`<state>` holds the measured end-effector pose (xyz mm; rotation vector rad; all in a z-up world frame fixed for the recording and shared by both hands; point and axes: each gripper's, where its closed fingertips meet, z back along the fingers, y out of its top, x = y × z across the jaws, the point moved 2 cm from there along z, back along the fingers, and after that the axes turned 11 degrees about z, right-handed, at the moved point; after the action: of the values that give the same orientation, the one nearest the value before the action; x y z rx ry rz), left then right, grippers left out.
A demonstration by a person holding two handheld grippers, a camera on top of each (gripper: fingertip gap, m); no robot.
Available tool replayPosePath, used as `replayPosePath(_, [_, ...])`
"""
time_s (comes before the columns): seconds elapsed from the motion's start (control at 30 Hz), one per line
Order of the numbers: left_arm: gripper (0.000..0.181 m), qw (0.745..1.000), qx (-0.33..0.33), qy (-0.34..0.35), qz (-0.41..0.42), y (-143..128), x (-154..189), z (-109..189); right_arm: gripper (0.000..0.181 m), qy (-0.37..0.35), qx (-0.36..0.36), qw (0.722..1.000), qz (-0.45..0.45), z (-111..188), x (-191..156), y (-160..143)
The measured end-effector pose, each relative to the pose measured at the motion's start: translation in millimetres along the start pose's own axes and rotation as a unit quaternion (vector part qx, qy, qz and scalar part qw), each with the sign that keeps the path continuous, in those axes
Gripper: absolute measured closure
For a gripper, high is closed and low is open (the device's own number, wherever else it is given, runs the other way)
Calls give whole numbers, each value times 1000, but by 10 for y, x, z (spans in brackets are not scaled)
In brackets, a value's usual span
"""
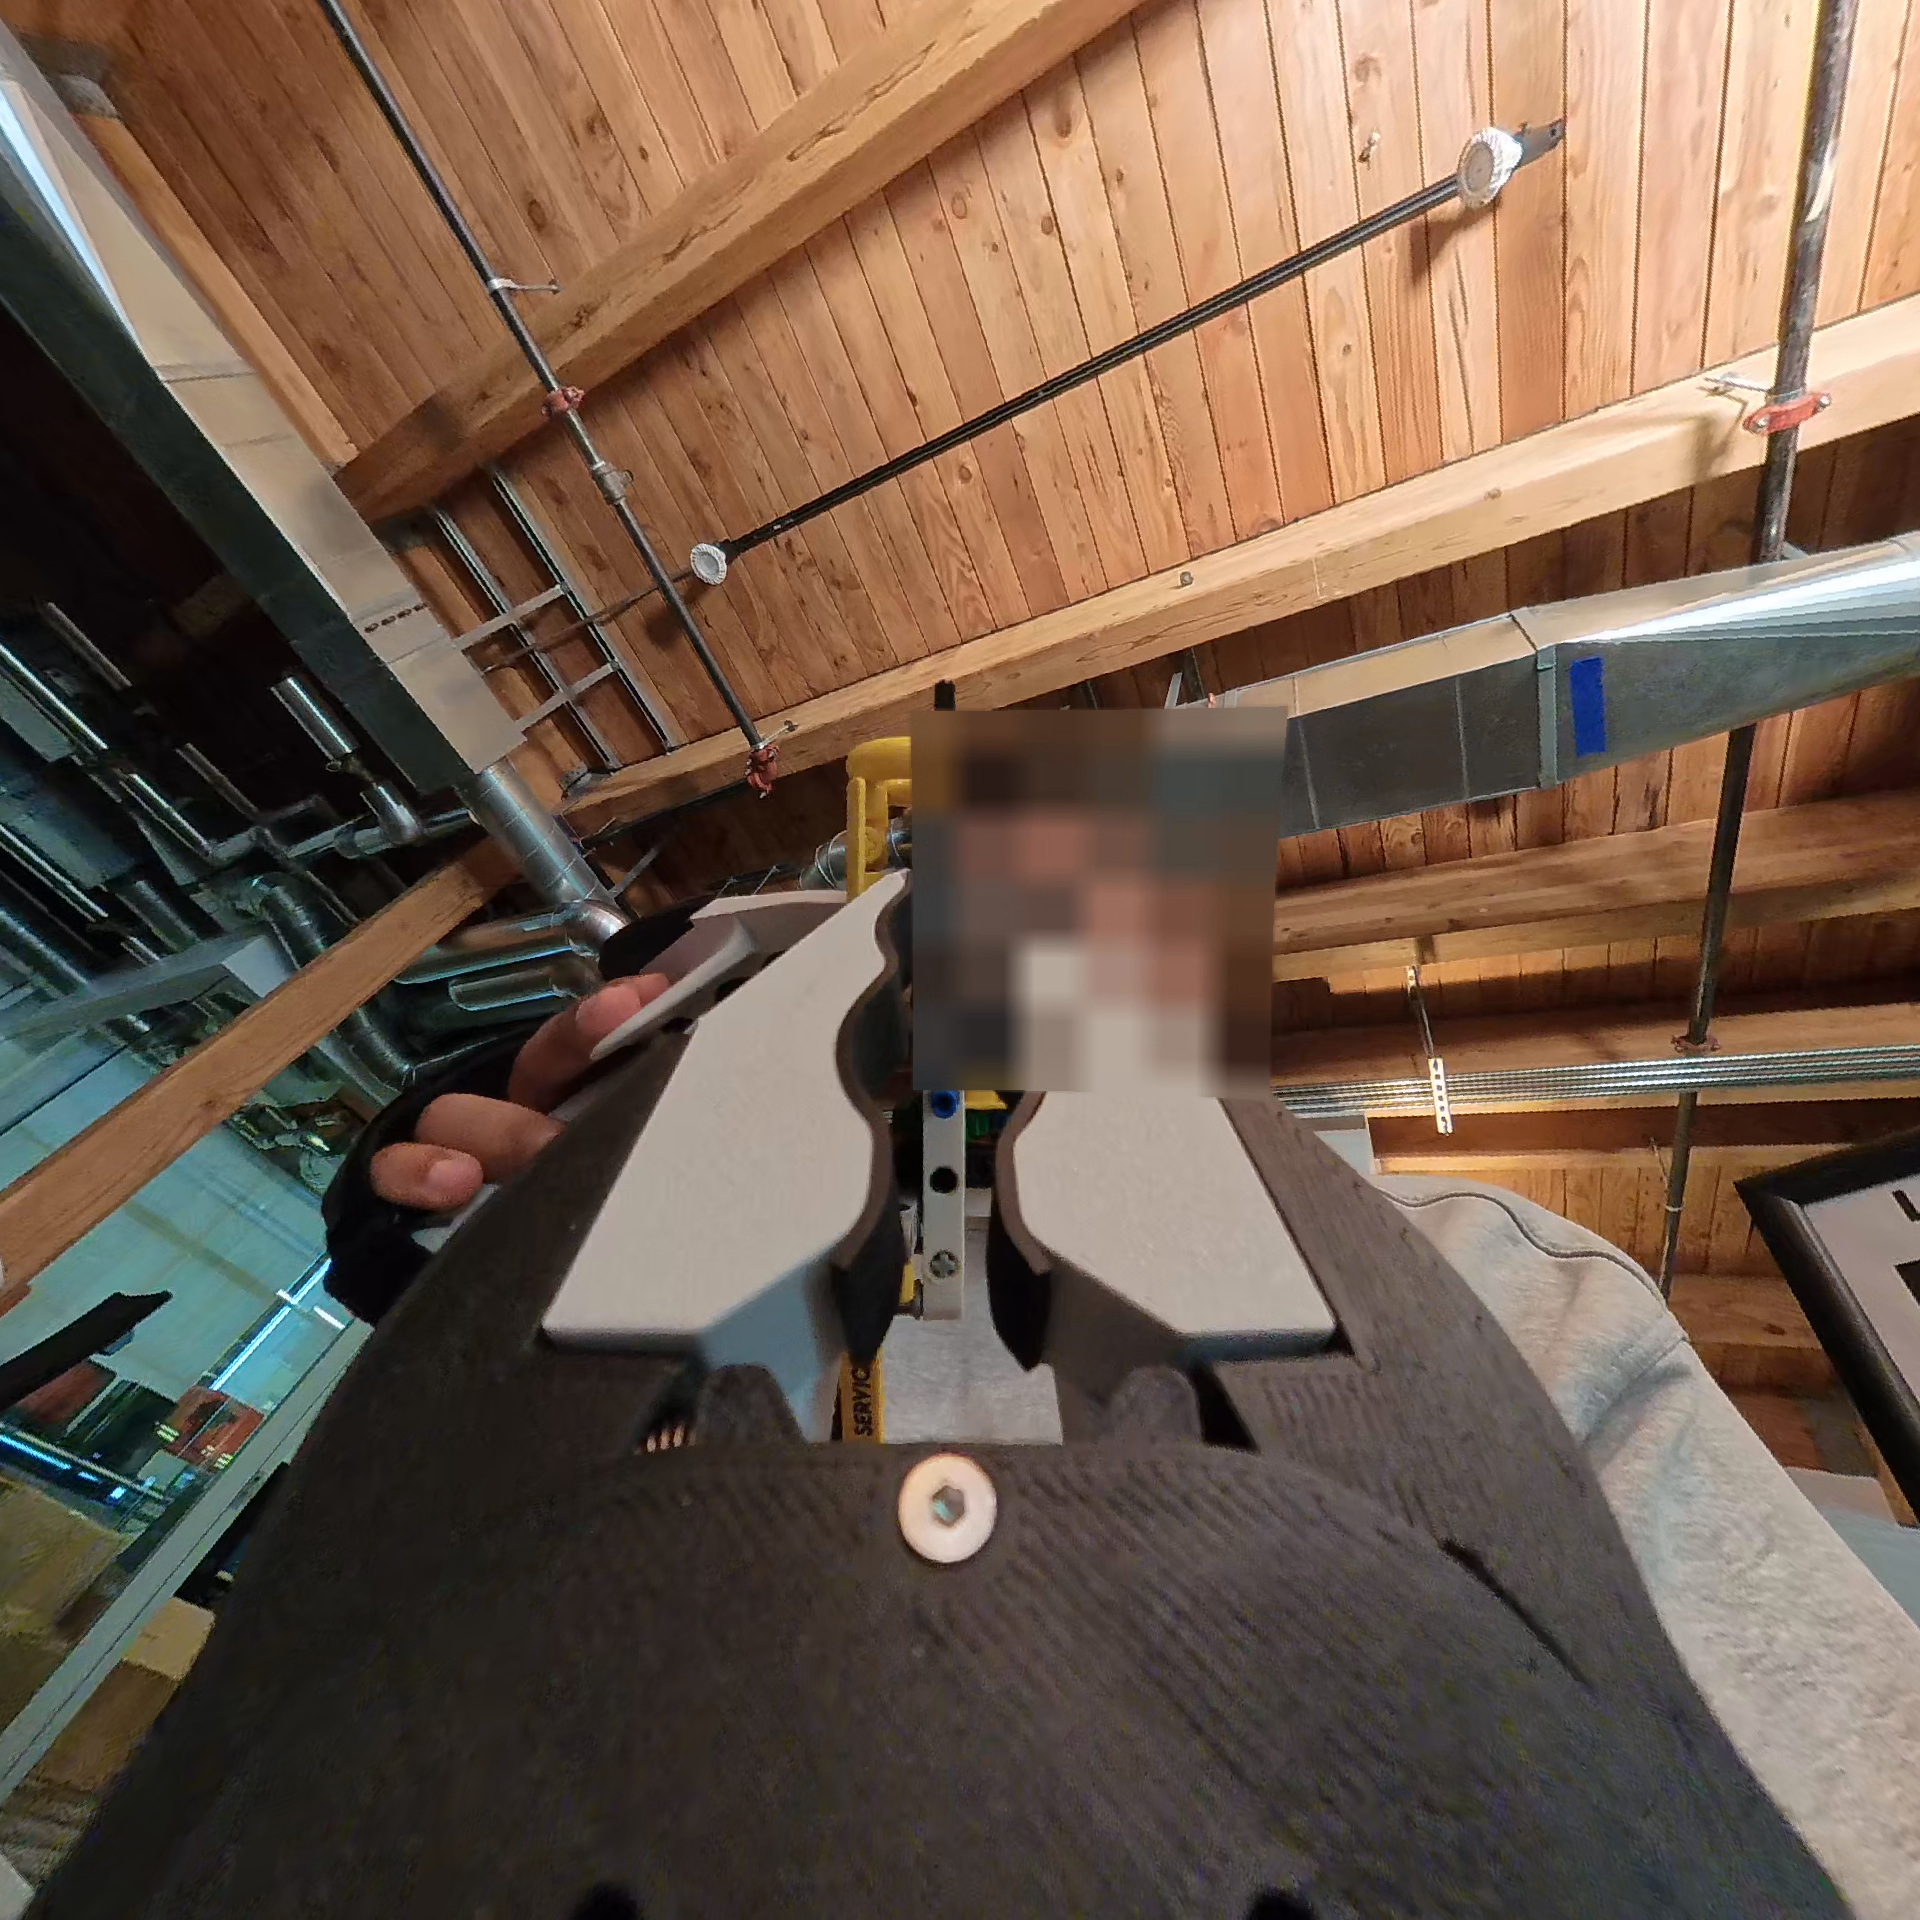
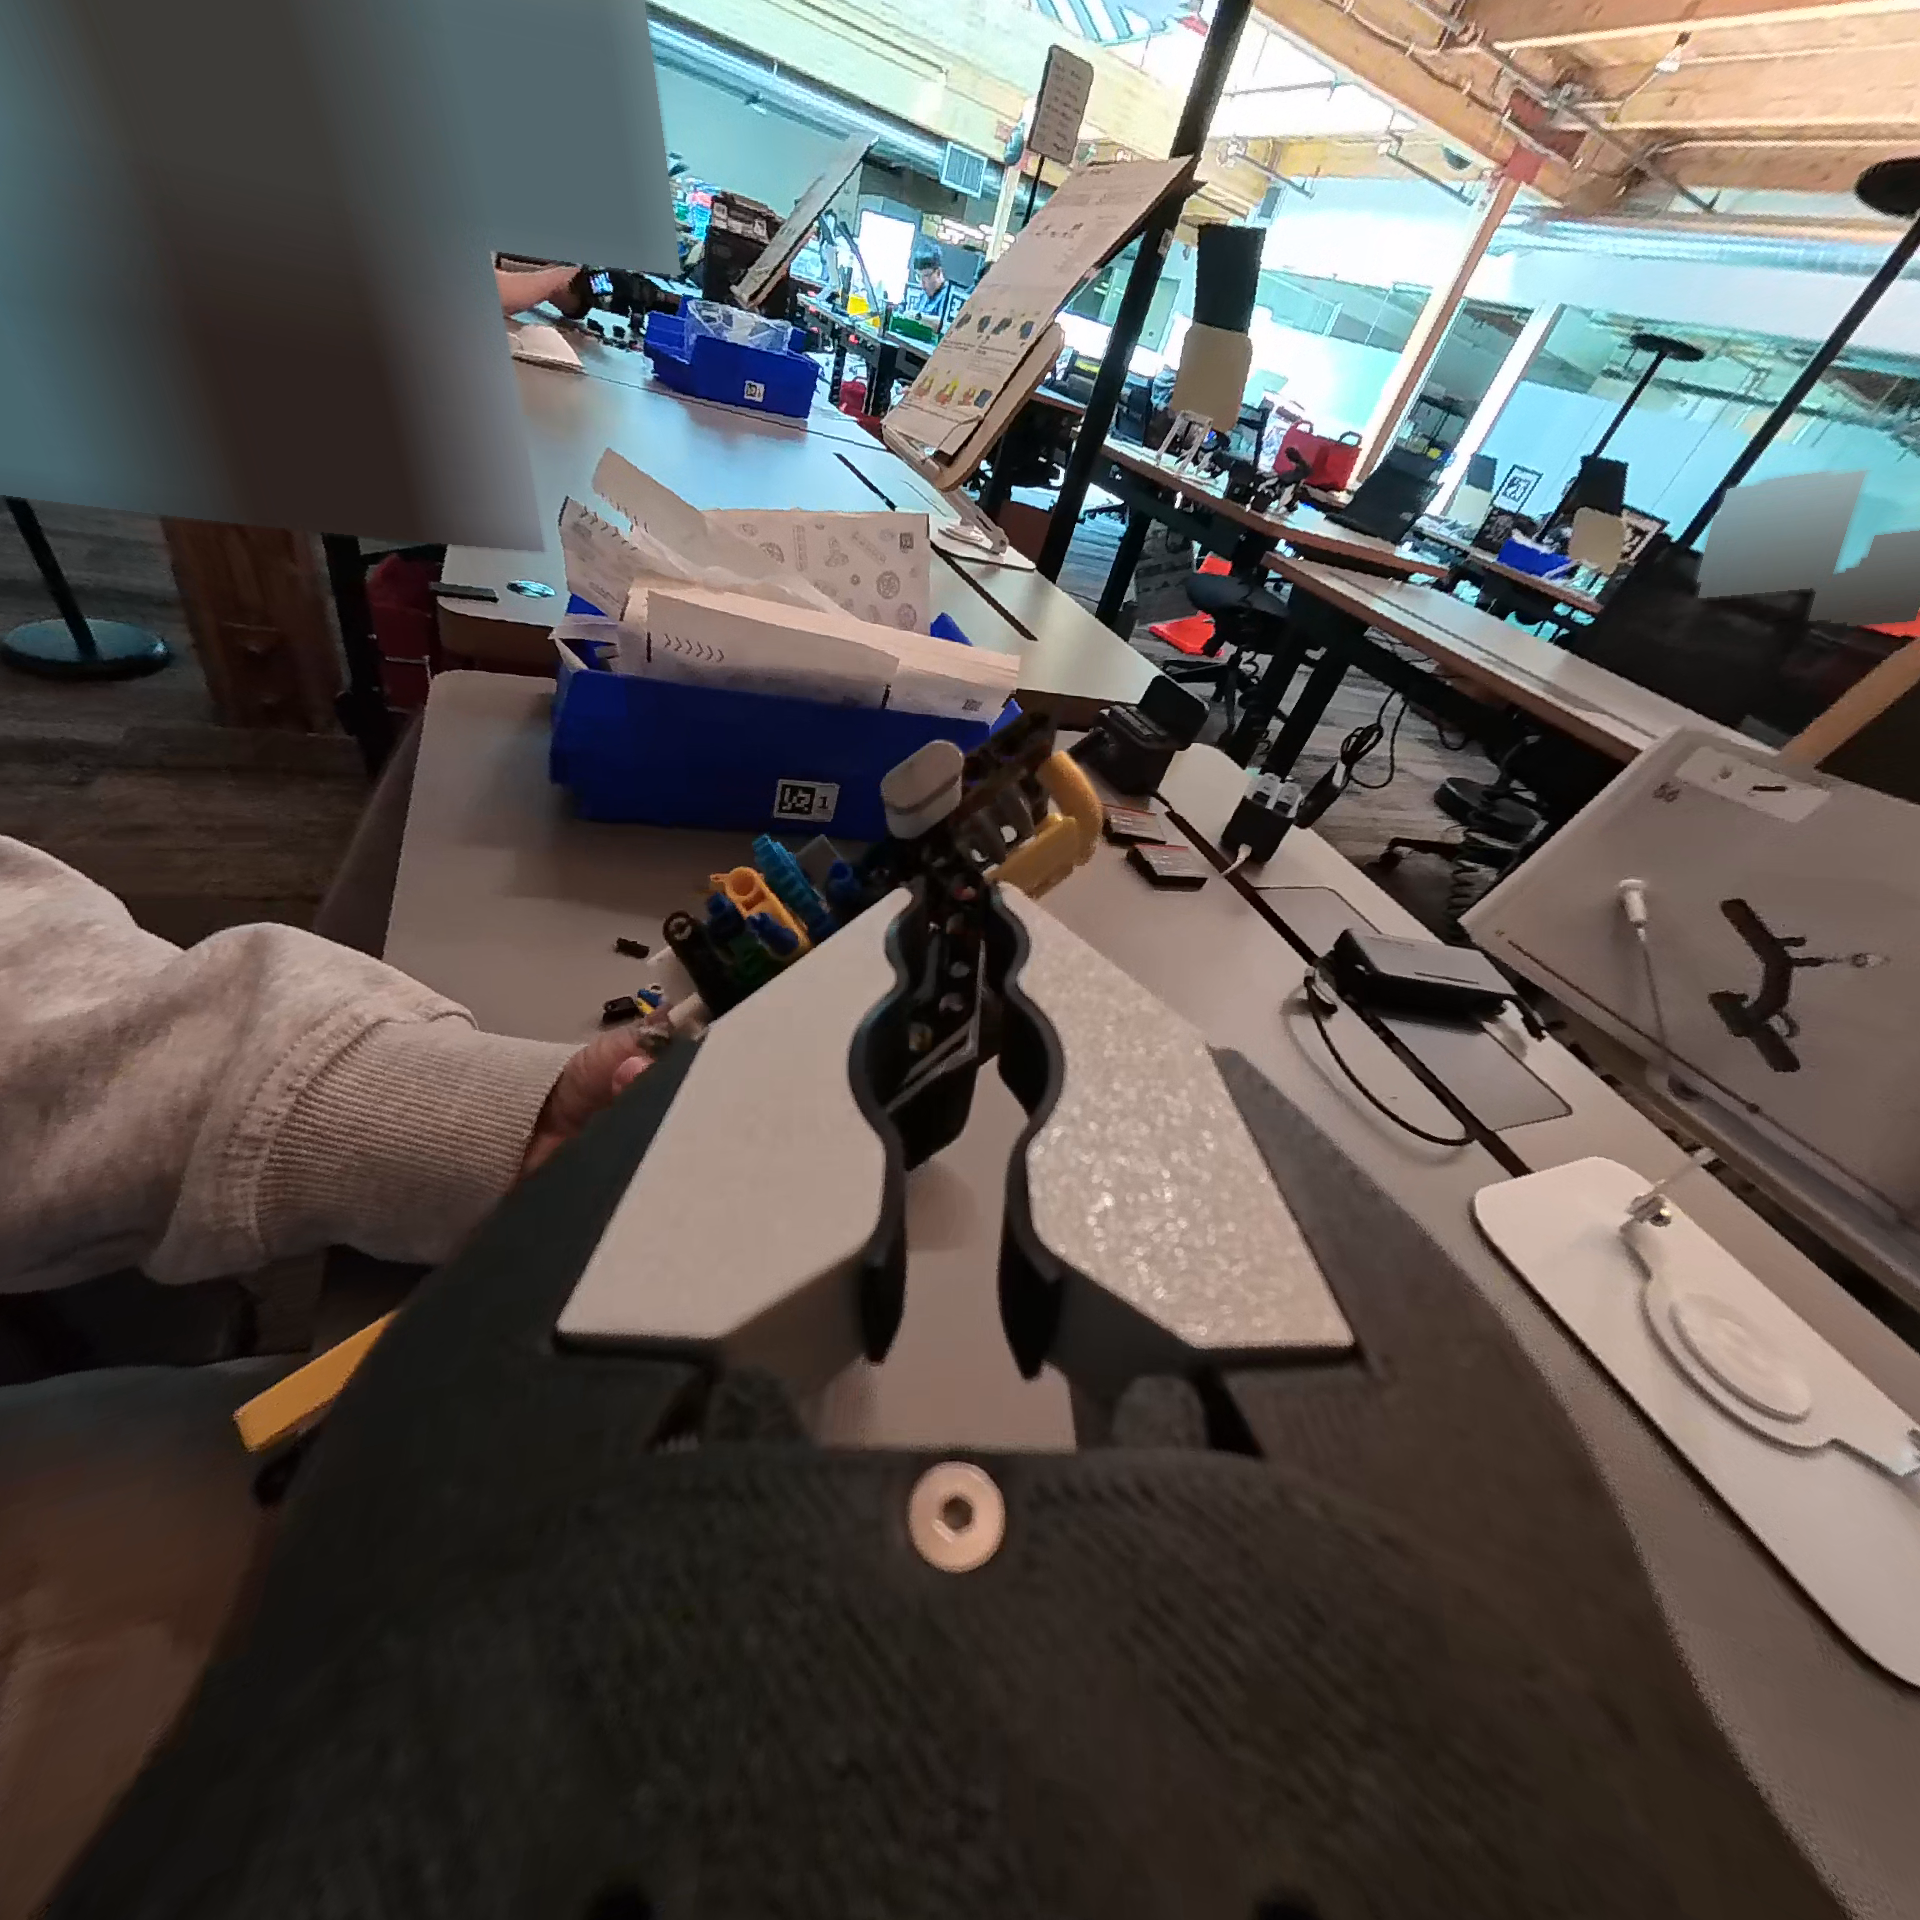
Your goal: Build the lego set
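Note:
In the left wrist view my left gripper (image 1: 940, 1117) points up at the ceiling and is shut on the lego model; a light grey holed beam (image 1: 943, 1195) and a yellow strip (image 1: 862, 1392) sit between its fingers. Yellow parts (image 1: 871, 805) stick up past the tips. The right gripper's grey fingers (image 1: 717, 956), held by a gloved hand (image 1: 447, 1153), meet it from the left. In the right wrist view my right gripper (image 2: 940, 935) is shut on the model's black beam (image 2: 940, 997). A grey rounded piece (image 2: 920, 790) and a yellow curved piece (image 2: 1065, 831) stand beyond the tips.
Loose lego pieces (image 2: 748, 925) lie on the grey table (image 2: 499, 862). Behind them stands a blue bin (image 2: 707, 758) of paper bags, and farther back an instruction booklet on a stand (image 2: 997, 343). At the right are a black box (image 2: 1413, 966), a tilted white board (image 2: 1714, 914) and a white plate (image 2: 1714, 1351). Spacing between my two grippers at the tips: around 4 cm.

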<state>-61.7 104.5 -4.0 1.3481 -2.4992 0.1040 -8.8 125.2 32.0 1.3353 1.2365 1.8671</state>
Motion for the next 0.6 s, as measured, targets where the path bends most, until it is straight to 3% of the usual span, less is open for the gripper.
replayPosePath(0.6, [177,1000,-3,-12,-4,-18,18,-5,174,-1,-26,1000,5,-27,-26,20])
